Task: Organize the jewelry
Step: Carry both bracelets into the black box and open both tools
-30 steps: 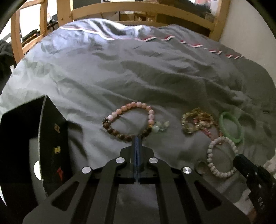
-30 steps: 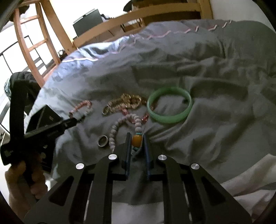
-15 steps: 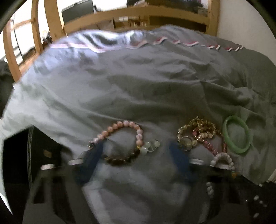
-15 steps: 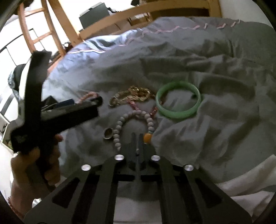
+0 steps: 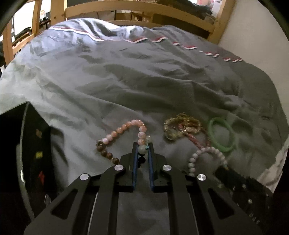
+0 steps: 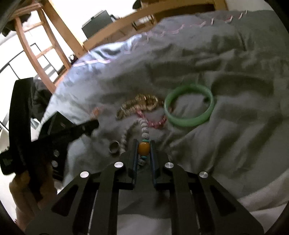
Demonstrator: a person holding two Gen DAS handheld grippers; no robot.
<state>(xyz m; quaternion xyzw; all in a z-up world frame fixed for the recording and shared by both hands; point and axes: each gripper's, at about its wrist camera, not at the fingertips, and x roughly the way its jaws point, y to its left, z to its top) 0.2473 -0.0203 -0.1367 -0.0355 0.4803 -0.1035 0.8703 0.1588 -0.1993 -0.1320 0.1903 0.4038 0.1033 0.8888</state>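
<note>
Two tongs each pinch one bracelet: the left gripper point(image 5: 142, 151) squeezes a pale bead on the pink and brown bead bracelet point(image 5: 122, 138), and the right gripper point(image 6: 143, 149) squeezes the orange bead of the white bead bracelet point(image 6: 144, 132). Best lift slowly so neither slips.

A bedroom in a home. Shown by a rumpled grey duvet with a red-and-white striped trim point(image 5: 126, 72) spread over a bed, a pale wooden slatted bed frame point(image 5: 137, 9) at its far end, a wooden ladder-like frame point(image 6: 41, 43) beside bright windows, and a plain white wall point(image 5: 252, 41).
</note>
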